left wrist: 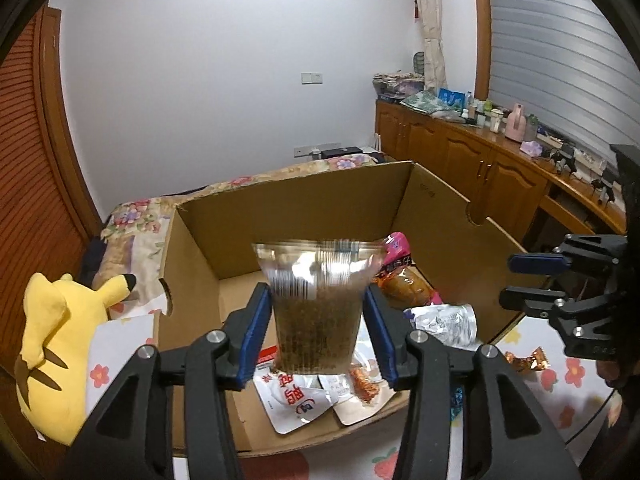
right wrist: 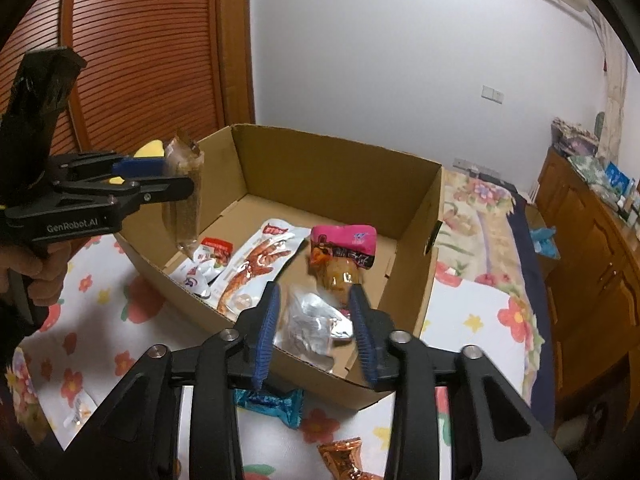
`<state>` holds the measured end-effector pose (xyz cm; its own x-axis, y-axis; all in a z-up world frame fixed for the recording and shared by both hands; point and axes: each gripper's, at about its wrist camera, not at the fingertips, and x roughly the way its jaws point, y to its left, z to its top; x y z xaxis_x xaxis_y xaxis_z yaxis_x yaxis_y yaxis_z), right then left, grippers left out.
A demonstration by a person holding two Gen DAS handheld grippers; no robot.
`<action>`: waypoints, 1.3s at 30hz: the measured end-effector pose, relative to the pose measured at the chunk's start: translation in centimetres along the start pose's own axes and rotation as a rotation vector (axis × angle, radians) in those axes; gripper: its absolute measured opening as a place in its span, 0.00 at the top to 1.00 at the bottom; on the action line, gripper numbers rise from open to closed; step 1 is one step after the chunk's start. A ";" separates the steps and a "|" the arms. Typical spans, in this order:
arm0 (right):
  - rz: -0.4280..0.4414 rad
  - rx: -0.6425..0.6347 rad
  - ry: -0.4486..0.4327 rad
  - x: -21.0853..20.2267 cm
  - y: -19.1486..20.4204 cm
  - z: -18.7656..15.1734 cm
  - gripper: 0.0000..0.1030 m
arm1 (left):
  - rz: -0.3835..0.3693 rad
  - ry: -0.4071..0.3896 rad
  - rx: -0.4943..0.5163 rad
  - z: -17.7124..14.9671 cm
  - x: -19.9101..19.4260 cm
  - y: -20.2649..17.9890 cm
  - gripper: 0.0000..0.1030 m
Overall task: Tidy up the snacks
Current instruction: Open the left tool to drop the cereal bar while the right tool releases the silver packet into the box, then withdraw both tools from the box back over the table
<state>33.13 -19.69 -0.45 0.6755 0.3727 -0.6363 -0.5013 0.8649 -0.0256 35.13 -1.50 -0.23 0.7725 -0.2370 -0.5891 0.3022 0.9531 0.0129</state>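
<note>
An open cardboard box (left wrist: 300, 208) (right wrist: 340, 168) stands on the floral cloth. In the left wrist view a clear packet of brown snack (left wrist: 316, 320) (right wrist: 184, 216) hangs blurred over the box's near left corner. It is between the blue pads of my left gripper (left wrist: 316, 292) (right wrist: 178, 178), which look just clear of its sides. My right gripper (right wrist: 315, 290) (left wrist: 520, 282) is open above the box's near right corner, with a crumpled silver packet (right wrist: 316, 320) (left wrist: 444, 320) below it inside the box. A pink-topped packet (right wrist: 344, 240) (left wrist: 396, 248), a shrimp-print packet (right wrist: 260, 264) and a white-and-red packet (right wrist: 208, 260) (left wrist: 296, 396) lie on the box floor.
On the cloth in front of the box lie a blue candy (right wrist: 272, 400), an orange wrapper (right wrist: 344, 460) (left wrist: 528, 360) and a small white packet (right wrist: 80, 412). A yellow plush toy (left wrist: 52, 340) sits left of the box. A wooden cabinet (left wrist: 460, 152) runs along the right wall.
</note>
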 end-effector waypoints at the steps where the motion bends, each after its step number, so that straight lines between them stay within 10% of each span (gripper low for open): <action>1: 0.002 0.003 -0.001 -0.1 -0.1 0.0 0.61 | 0.001 0.007 0.000 0.0 0.1 -0.1 0.52; 20: 0.016 0.036 -0.047 -6.7 0.6 -3.6 0.57 | 0.003 -0.046 0.045 -1.7 -6.1 -2.5 0.41; 39: -0.006 0.093 0.060 -6.0 -0.3 -11.6 0.55 | -0.131 0.101 0.157 -13.5 -9.0 -7.6 0.27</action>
<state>22.97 -26.09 -5.54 0.6436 0.3488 -0.6813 -0.4429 0.8957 0.0402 18.36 -4.11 -5.97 0.6636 -0.3298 -0.6715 0.4860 0.8724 0.0518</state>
